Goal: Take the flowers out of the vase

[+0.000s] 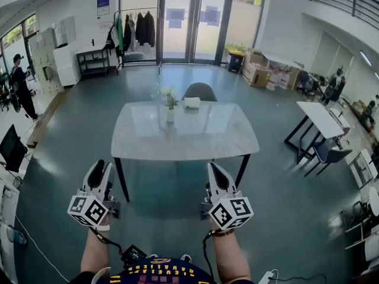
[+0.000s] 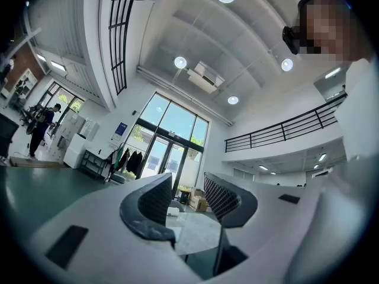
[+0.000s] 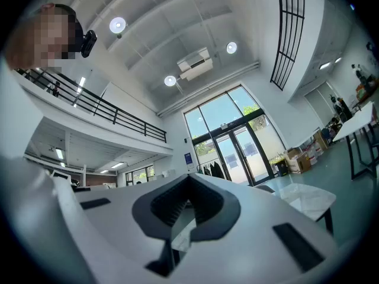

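Observation:
A small white vase point(image 1: 170, 116) stands on the far left part of the pale marble table point(image 1: 201, 141) and holds pale flowers point(image 1: 169, 96). Both grippers hang well short of the table's near edge, far from the vase. My left gripper point(image 1: 96, 170) points slightly upward; in the left gripper view its jaws point(image 2: 188, 185) stand apart with only the distant table between them. My right gripper point(image 1: 214, 171) also tilts up, and its jaws point(image 3: 188, 182) meet at the tips with nothing held. The vase does not show in either gripper view.
A white paper roll point(image 1: 191, 103) lies beside the vase, and a grey chair point(image 1: 200, 90) stands behind the table. Another table with chairs point(image 1: 323, 123) is at the right and boxes point(image 1: 263, 73) sit by the glass doors. A person point(image 1: 19, 81) stands far left.

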Motion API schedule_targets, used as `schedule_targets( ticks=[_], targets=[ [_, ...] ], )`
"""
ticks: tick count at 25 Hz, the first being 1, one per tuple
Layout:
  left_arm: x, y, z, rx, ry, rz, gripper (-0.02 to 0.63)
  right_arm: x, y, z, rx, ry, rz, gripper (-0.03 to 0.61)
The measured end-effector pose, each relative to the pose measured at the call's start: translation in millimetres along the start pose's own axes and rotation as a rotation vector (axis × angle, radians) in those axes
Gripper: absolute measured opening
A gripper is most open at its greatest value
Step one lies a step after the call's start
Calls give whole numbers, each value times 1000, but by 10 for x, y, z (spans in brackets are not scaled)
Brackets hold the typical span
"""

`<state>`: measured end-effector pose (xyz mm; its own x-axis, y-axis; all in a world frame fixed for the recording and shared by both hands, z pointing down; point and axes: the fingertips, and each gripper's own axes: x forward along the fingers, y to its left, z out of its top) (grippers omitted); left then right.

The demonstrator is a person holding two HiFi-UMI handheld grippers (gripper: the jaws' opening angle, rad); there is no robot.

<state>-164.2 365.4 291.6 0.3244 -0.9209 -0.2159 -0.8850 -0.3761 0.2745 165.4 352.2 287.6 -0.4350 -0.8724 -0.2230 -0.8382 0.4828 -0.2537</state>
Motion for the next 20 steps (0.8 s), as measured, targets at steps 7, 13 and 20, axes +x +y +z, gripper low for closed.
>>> schedule_targets(
  ticks=[7, 13, 20],
  targets=[
    [80, -208, -60, 1, 1, -4, 173, -57, -141, 43, 0, 10, 8, 6],
    [166, -431, -109, 9, 4, 1, 173, -122, -328, 159, 24, -25, 17, 6],
    [277, -673, -226, 25, 12, 12, 173, -186, -588, 186, 34, -29, 27, 6]
  ],
)
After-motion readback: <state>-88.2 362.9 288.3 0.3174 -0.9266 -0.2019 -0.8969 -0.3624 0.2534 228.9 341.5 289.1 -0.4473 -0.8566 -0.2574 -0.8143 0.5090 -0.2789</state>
